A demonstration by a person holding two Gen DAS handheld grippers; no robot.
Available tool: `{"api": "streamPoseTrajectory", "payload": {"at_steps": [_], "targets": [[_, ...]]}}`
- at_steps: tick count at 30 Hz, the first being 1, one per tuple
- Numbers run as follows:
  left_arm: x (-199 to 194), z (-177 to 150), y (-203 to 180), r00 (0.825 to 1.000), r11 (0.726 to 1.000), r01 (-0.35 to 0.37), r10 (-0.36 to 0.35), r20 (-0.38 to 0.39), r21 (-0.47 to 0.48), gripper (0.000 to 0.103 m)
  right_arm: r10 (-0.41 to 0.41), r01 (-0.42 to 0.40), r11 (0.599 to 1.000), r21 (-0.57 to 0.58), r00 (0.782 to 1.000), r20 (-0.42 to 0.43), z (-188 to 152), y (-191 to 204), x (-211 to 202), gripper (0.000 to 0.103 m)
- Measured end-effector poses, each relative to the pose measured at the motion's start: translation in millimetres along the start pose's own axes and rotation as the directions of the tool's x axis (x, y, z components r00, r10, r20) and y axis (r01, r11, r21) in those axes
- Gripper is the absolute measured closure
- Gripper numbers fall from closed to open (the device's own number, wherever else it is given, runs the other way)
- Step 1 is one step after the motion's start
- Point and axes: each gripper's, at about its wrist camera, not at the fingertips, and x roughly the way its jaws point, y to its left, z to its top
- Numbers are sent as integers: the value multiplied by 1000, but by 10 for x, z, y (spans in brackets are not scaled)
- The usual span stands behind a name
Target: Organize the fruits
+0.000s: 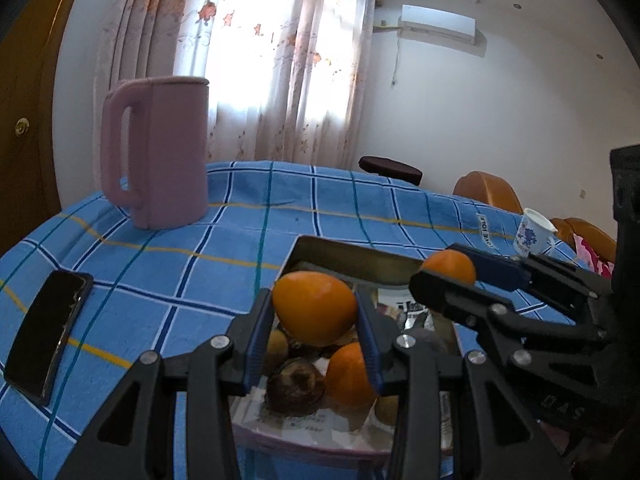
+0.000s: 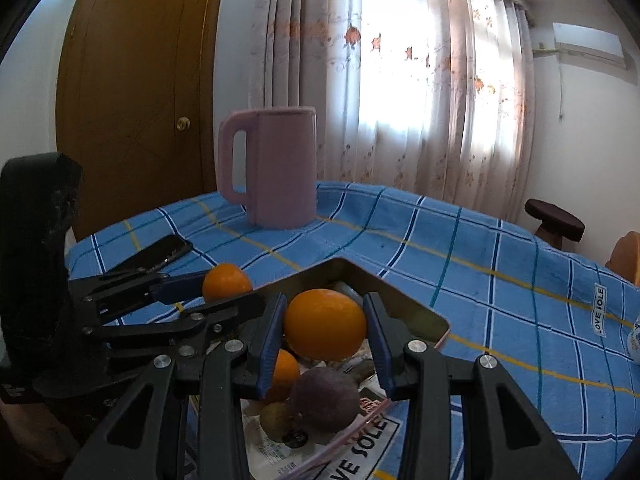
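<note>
The left gripper (image 1: 316,320) pinches one orange (image 1: 315,307) between its blue pads. The right gripper (image 2: 326,326) pinches another orange (image 2: 325,324) the same way. Both fruits hang just above a metal tin (image 2: 404,300) on the blue checked tablecloth (image 1: 224,264), probably so they can go in or come out without bumping the others. The tin already holds a third orange (image 1: 349,374) and some dark, brownish fruits (image 2: 325,398). The left orange looks a bit egg-shaped, its long side running across, pad to pad. The right one looks round, so it points no way.
</note>
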Motion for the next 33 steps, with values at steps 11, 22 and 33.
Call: {"api": "streamPoseTrajectory", "payload": {"at_steps": [11,22,33], "targets": [[53,-98,98,999,1000,-8,7,-48,-18,61,76,-80,996,-33,992,-102,-158,102,113,61],[-73,-91,158,1000,999,-31,31,-5,-39,30,82,-82,997,5,994,-77,-204,22,-41,38],[-294,4,121,998,999,-28,30,61,-40,8,37,-36,998,49,999,-12,-191,-94,-316,33]]}}
